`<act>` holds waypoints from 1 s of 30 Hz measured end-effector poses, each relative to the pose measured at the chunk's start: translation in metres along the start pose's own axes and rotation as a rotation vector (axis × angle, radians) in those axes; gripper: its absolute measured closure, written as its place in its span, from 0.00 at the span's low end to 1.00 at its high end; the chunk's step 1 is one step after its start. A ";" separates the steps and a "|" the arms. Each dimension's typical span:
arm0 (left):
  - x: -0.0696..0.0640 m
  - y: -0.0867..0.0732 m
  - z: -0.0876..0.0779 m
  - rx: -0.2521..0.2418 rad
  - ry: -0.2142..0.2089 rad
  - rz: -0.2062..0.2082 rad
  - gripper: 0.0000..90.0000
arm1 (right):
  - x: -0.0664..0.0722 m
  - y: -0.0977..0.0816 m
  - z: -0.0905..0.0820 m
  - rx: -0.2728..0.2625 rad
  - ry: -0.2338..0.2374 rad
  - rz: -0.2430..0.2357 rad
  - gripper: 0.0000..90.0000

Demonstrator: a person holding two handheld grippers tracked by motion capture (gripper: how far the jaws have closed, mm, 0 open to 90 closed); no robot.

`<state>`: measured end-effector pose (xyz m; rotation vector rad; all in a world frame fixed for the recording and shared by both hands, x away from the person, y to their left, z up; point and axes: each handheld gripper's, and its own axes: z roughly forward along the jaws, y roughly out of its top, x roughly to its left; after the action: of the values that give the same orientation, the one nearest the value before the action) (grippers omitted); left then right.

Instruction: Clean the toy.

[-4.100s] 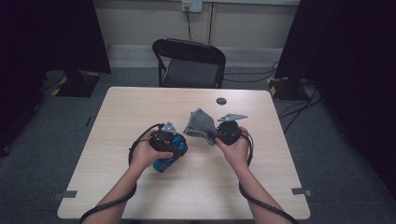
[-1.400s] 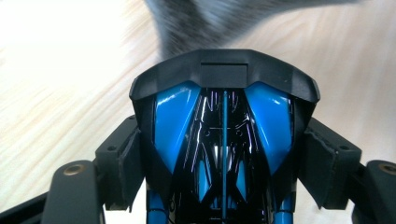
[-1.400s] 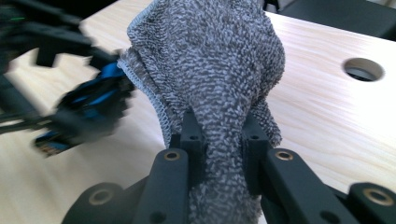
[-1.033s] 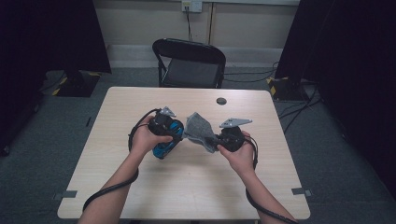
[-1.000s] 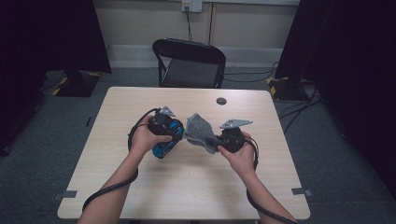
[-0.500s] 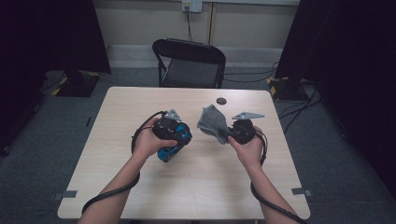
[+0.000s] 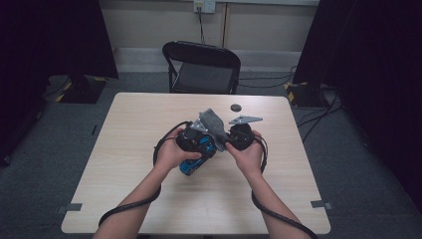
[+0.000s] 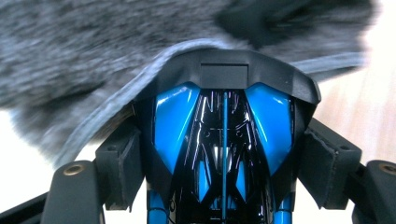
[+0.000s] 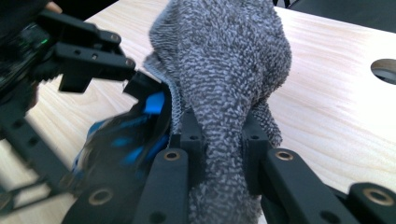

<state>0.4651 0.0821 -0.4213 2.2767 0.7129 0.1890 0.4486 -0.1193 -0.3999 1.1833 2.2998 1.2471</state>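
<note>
1. Left gripper is showing at mid-frame in the high view, its fingers clamped on either side of a blue-and-black toy; in the left gripper view the pads are pressing on the toy's flanks.
2. Right gripper is sitting just right of it, fingers pinched tight on a bunched neck of the grey cloth.
3. The toy is being held just above the worktop, its long axis running from lower left to upper right in the high view and straight up the frame in the left gripper view, along the gripper's own line.
4. The cloth is draping over the toy's far end: its hemmed edge is arching across the black nose of the toy in the upper half of the left gripper view. In the right gripper view the toy is lying at left, just beside and partly under the cloth.
5. Key relation: the cloth is lying ahead of the left fingers, on the toy's front end, and touching it. The right hand is carrying the cloth, so my reading is that a wiping stroke would run along the toy's length from the nose back.
6. Both grippers are almost touching, so there is little room for a long stroke.
7. A black disc is lying apart at upper right of the worktop; a chair is standing beyond.
</note>
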 end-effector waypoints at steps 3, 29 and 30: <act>0.008 -0.005 -0.002 0.020 0.026 -0.016 0.28 | -0.001 -0.003 -0.001 -0.003 0.005 0.000 0.85; 0.031 -0.005 -0.036 -0.042 0.091 -0.058 0.28 | -0.028 -0.037 -0.018 0.047 -0.014 0.036 0.85; 0.030 -0.004 -0.036 -0.041 0.087 -0.051 0.28 | -0.029 -0.036 -0.017 0.046 -0.025 0.037 0.85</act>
<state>0.4763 0.1223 -0.3999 2.2195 0.8034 0.2771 0.4382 -0.1624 -0.4220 1.2548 2.3099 1.1907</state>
